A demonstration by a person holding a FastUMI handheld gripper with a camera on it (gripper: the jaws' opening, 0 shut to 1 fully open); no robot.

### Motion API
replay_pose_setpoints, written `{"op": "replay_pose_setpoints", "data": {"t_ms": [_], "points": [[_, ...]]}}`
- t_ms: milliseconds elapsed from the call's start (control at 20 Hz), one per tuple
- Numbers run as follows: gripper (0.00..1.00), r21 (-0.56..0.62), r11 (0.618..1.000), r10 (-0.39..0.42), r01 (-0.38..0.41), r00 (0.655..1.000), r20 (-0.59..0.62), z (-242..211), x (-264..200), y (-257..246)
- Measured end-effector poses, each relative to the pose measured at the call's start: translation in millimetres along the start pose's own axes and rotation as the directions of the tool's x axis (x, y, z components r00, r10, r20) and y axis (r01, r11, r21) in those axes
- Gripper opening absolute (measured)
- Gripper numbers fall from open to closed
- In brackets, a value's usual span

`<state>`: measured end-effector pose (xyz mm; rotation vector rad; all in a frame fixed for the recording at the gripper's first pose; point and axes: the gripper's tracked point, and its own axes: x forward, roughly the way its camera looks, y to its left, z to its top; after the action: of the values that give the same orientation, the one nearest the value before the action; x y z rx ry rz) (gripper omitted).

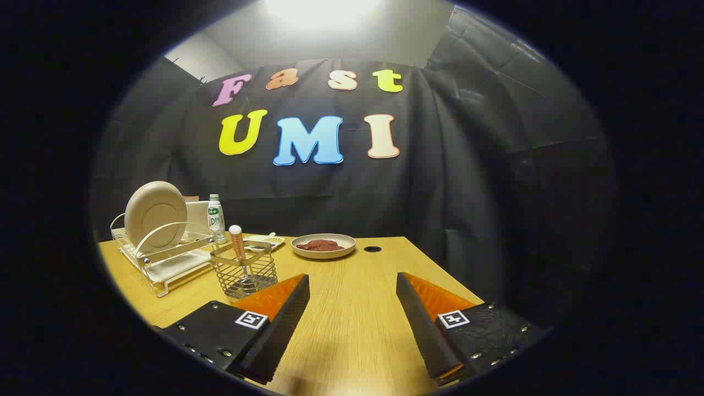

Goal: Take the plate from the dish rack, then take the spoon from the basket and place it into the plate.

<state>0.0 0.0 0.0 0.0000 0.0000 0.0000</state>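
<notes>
A: Gripper point(352, 308) status?

B: Fingers spread wide, nothing btwn them, just bare table point(352, 330). Hovering low over the near part of the top.

A: Where's the plate?

B: Ahead and off to the left, well apart from the fingers. Stands on edge in the rack point(165, 258), upright w/ a slight lean back, its broad face turned roughly toward the gripper. So the rim's top arc is the reachable bit, imo; a grab would need one finger in front of the face and one behind.

A: Plate point(155, 215) pt logged. Spoon?

B: Spoon point(237, 247) is in the wire basket point(245, 272), just beyond the left finger, nearer than the rack. Its long axis is near vertical, w/ a slight lean. One rounded end sticks up above the basket rim; can't tell if it's the bowl or the handle.

A: Other stuff?

B: Bottle point(215, 218) beside the rack, a small tray point(264, 242) behind the basket, a dish point(323, 245) w/ smthg dark red straight ahead, far side of the table.

A: Step?

B: Judging by it, the start: plate not yet taken. Next move prob. swings left and forward, up to rim height, passing the basket w/o clipping it.
</notes>
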Motion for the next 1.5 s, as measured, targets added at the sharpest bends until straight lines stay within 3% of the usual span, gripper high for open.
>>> {"op": "replay_pose_setpoints", "data": {"t_ms": [200,350,600,750,950,1100,1500], "points": [[0.97,0.017,0.999,-0.046,0.045,0.997,0.067,30.7,45.6,-12.3],[0.97,-0.010,0.992,-0.122,0.124,0.985,0.120,76.3,47.7,-30.6],[0.97,-0.082,0.961,-0.252,0.265,0.958,0.138,142.4,-5.4,-35.7],[0.97,-0.086,0.953,-0.280,0.290,0.954,0.111,169.6,-48.0,-8.2],[0.97,-0.058,0.965,-0.249,0.254,0.965,0.083,192.4,-86.4,52.9],[0.97,-0.035,0.982,-0.183,0.185,0.981,0.058,202.6,-98.5,111.6],[0.97,0.113,0.993,0.022,-0.020,1.000,-0.012,199.0,-77.1,258.5]]}}
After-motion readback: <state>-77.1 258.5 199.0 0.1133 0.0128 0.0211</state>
